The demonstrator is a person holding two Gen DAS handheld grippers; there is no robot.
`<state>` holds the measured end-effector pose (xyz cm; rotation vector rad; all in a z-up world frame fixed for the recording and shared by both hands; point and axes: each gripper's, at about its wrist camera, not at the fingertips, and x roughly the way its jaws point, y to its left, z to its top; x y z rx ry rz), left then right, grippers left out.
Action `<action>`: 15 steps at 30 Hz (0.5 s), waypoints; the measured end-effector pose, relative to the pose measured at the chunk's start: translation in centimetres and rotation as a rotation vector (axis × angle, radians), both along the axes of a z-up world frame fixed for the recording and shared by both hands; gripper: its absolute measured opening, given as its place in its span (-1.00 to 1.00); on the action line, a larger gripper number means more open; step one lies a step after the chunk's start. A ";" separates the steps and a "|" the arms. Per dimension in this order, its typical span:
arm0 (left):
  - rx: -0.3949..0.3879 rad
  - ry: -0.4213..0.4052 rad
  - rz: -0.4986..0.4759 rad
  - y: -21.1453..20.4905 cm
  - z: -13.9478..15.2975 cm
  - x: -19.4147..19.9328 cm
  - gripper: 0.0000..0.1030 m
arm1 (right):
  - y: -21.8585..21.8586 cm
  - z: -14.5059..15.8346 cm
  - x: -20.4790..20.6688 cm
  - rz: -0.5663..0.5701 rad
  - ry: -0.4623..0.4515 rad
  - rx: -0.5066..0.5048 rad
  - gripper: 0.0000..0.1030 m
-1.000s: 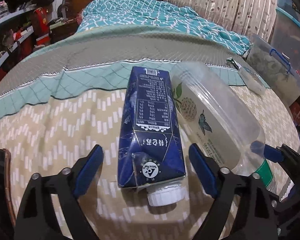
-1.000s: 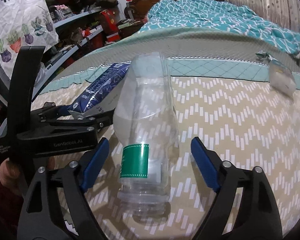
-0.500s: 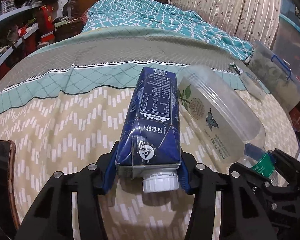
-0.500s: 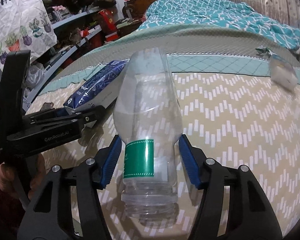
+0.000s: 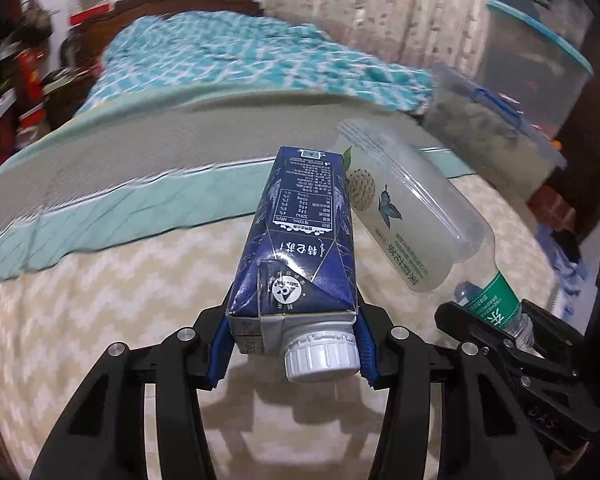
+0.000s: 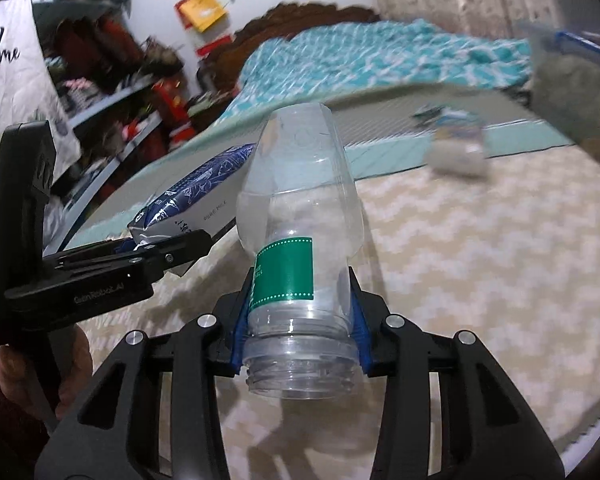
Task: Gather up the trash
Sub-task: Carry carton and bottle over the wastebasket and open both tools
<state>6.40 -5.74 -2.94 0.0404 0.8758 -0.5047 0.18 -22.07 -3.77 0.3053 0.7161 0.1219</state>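
My left gripper (image 5: 290, 346) is shut on a dark blue milk carton (image 5: 300, 240) with a white screw cap, holding it lifted above the bed. My right gripper (image 6: 298, 330) is shut on a clear plastic bottle (image 6: 300, 200) with a green label, also lifted, its open neck toward the camera. In the left wrist view the bottle (image 5: 408, 204) sits just right of the carton, held by the right gripper (image 5: 496, 332). In the right wrist view the carton (image 6: 196, 196) and the left gripper (image 6: 148, 256) are at the left.
A bed with a beige zigzag cover (image 5: 100, 300) lies below both grippers. A small pale piece of trash (image 6: 456, 148) lies on it at the far right. A teal blanket (image 5: 240, 60) is at the head. Clear storage bins (image 5: 500, 136) stand at the right, cluttered shelves (image 6: 112, 92) at the left.
Both grippers closed from open, the left on the carton and the right on the bottle, then lifted them off the bed cover. The views now tilt and blur from motion.
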 end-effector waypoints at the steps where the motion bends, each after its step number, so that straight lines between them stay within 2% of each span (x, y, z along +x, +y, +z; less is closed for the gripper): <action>1: -0.011 0.002 -0.021 -0.8 0.2 0.0 -0.09 | -1.0 0.2 -0.7 -0.025 -0.016 -0.007 -0.17; 3: -0.015 0.004 -0.072 -3.0 0.6 0.1 -0.09 | -2.8 0.2 -1.6 -0.078 -0.029 -0.007 -0.17; 6: 0.023 -0.009 -0.159 -7.9 1.0 0.3 -0.09 | -6.4 0.0 -2.9 -0.181 -0.036 0.028 -0.17; 10: 0.067 -0.029 -0.295 -15.8 0.9 0.9 -0.09 | -12.5 -0.2 -4.5 -0.328 -0.041 0.076 -0.17; 15: 0.081 0.004 -0.452 -26.8 0.3 2.2 -0.09 | -21.0 -0.5 -5.9 -0.490 -0.030 0.102 -0.17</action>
